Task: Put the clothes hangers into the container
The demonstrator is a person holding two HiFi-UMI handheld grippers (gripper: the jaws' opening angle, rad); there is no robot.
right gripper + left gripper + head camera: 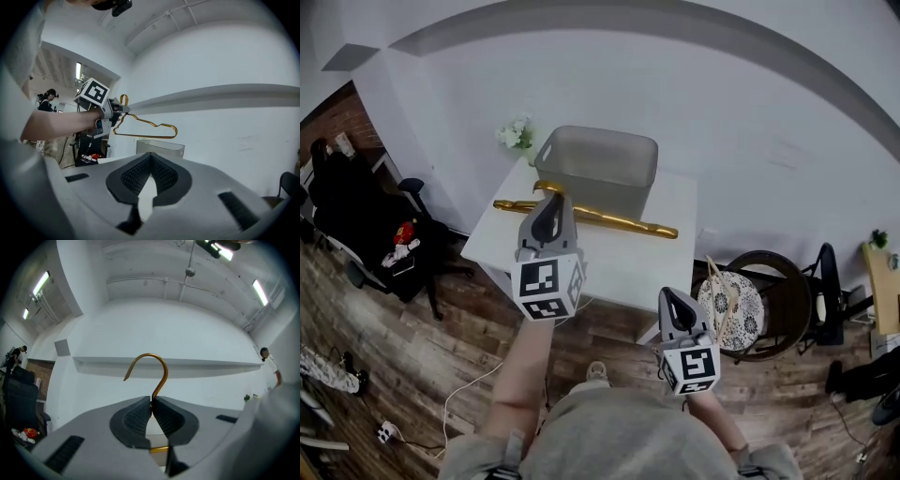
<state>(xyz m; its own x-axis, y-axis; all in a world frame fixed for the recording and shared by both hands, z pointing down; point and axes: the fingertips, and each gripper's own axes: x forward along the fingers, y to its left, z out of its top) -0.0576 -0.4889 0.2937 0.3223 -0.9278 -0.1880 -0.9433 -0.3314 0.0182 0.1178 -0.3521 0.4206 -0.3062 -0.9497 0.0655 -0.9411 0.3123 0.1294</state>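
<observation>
Hanger count: one gold hanger point(609, 221), held in the air over the white desk point(619, 267), just in front of the container.
Container count: one grey container point(600, 183), standing at the desk's far side.
Gripper count: two.
Long axis: runs left to right across the head view, dipping slightly to the right.
Hook: the hook point(149, 355) rises above the jaws, its open end to the left.
Left gripper point(549, 208): jaws pressed together on the hook's stem.
Right gripper point(675, 305): lower, off the desk's near edge; jaws closed, nothing between them.
Only in the right gripper view: the hanger's full outline from the side, level above the container's rim.
</observation>
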